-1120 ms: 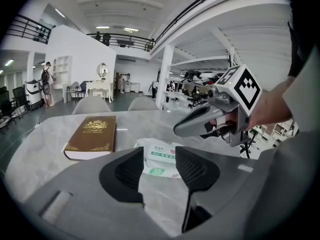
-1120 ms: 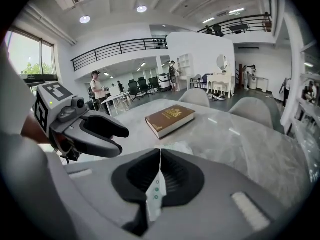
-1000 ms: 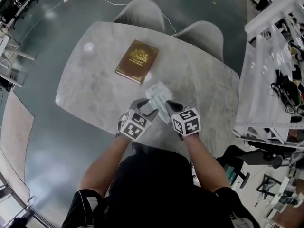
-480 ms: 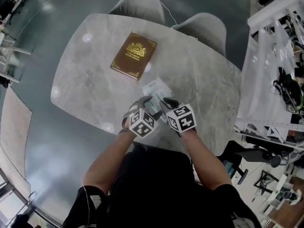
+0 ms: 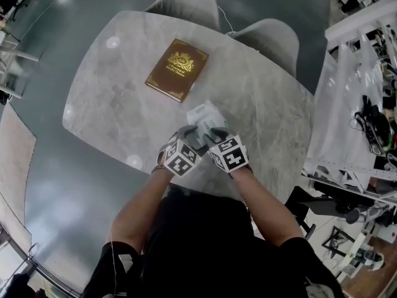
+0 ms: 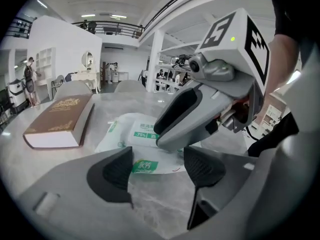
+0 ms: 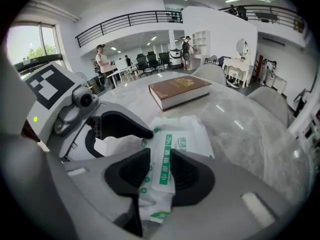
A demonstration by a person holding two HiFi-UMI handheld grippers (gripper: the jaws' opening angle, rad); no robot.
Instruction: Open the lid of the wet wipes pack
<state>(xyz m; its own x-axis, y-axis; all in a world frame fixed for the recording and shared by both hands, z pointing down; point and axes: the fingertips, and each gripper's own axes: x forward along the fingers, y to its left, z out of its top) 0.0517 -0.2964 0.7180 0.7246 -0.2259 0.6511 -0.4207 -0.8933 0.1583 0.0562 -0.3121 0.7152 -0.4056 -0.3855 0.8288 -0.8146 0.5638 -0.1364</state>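
The wet wipes pack (image 5: 205, 113) lies flat on the marble table (image 5: 105, 104), near the person's edge and just this side of a brown book (image 5: 177, 69). The left gripper (image 6: 162, 166) has just spread its jaws wide and grasps nothing; the pack's near end shows on the tabletop past the gap between its pads. The right gripper (image 7: 160, 171) has just been opening too, its jaws released and a narrow way apart, with the pack's green-printed label (image 7: 168, 145) showing between them.
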